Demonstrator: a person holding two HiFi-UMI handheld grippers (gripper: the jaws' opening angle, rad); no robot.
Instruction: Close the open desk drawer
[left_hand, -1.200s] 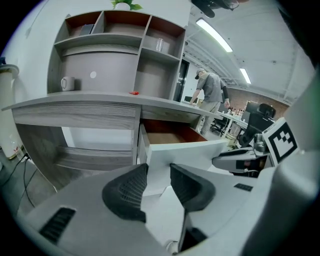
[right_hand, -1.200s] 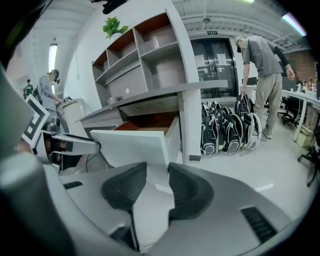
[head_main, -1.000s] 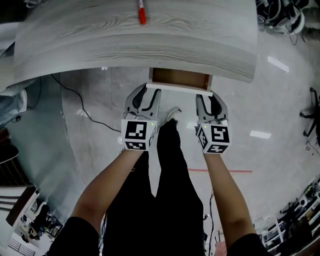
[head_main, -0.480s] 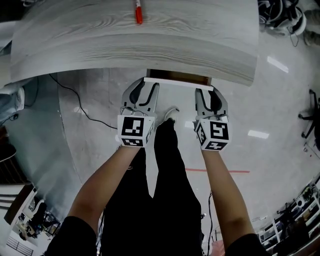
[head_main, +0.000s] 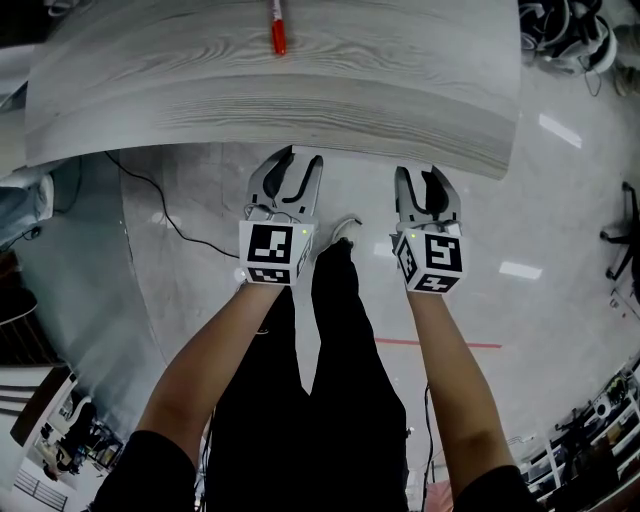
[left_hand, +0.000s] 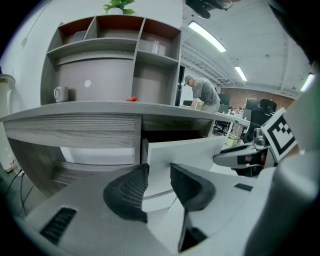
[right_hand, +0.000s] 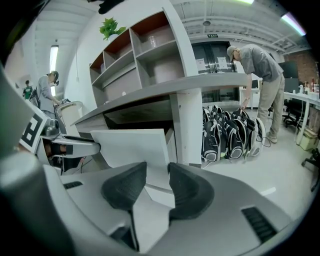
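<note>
Left tongs (head_main: 290, 160): pads slightly spread, pinching nothing; tips at the bench (head_main: 300, 90) front edge.
Red pen (head_main: 278, 30): lying on the bench top, far side.
Drawer (left_hand: 185, 152): white front just ahead of both tongs, under the bench top, dark gap above; out of sight in the head view.
Right tongs (head_main: 425, 175): pads slightly spread, empty.

pale grey wood-grain desk (head_main: 300, 100), red pen (head_main: 278, 28), white drawer front (left_hand: 185, 152), black-and-white marker cubes (head_main: 272, 255), black trousers (head_main: 335, 400)
</note>
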